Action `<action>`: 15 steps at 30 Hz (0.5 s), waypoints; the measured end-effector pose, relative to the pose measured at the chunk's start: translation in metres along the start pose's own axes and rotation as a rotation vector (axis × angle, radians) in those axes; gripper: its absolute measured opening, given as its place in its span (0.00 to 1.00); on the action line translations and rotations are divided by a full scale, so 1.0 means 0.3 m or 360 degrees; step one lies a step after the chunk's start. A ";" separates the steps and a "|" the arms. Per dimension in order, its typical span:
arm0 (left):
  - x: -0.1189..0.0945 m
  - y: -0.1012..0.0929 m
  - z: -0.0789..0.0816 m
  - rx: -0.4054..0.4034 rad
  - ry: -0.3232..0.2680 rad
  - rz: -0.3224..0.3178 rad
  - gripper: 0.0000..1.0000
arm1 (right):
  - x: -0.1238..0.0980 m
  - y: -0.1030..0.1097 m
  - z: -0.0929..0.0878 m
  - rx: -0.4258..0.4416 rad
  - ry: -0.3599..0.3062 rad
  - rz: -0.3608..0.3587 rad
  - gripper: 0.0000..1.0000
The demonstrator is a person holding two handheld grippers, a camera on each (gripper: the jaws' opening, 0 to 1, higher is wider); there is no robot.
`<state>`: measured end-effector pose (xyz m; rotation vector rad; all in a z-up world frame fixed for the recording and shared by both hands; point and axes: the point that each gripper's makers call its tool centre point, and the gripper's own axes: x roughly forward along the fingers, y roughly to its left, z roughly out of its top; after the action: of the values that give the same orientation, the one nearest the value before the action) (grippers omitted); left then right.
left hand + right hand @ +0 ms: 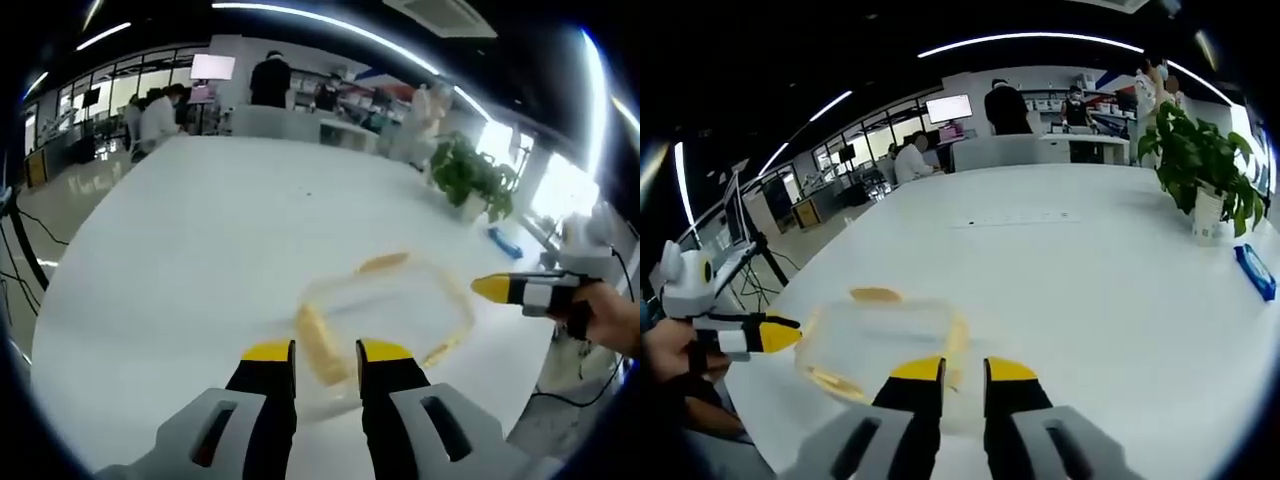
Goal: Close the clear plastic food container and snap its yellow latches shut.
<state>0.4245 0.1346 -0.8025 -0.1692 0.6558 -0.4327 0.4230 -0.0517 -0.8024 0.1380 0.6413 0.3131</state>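
Two low, close views from opposite sides of one shared container [385,315] [880,345].

my left gripper [327,352]: two black jaws tipped in yellow, rising from light grey moulded housings with dark slots
my right gripper [962,372]: the same build, black jaws, yellow tips, grey shells
side-on look: white body, black band, yellow pointed tip

Container [390,300]: clear, yellow latches [322,343]. Left gripper [326,352], right gripper [963,371]: black jaws, yellow tips, grey bodies. Table [200,230]: plain white. Plant [1200,150]: green leaves, white pot. Flat object [1253,270]: blue.
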 end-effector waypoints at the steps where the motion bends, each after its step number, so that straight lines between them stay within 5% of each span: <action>1: 0.003 -0.004 0.000 -0.0008 0.0001 -0.0006 0.22 | 0.003 0.004 0.001 0.0004 -0.0001 0.0011 0.14; 15: 0.043 -0.019 -0.026 -0.0131 0.0044 -0.0069 0.26 | 0.078 0.054 -0.017 0.0128 0.0054 0.0138 0.23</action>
<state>0.4268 0.1238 -0.8141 -0.2560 0.6982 -0.4506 0.4336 -0.0286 -0.8162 0.2382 0.6830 0.3739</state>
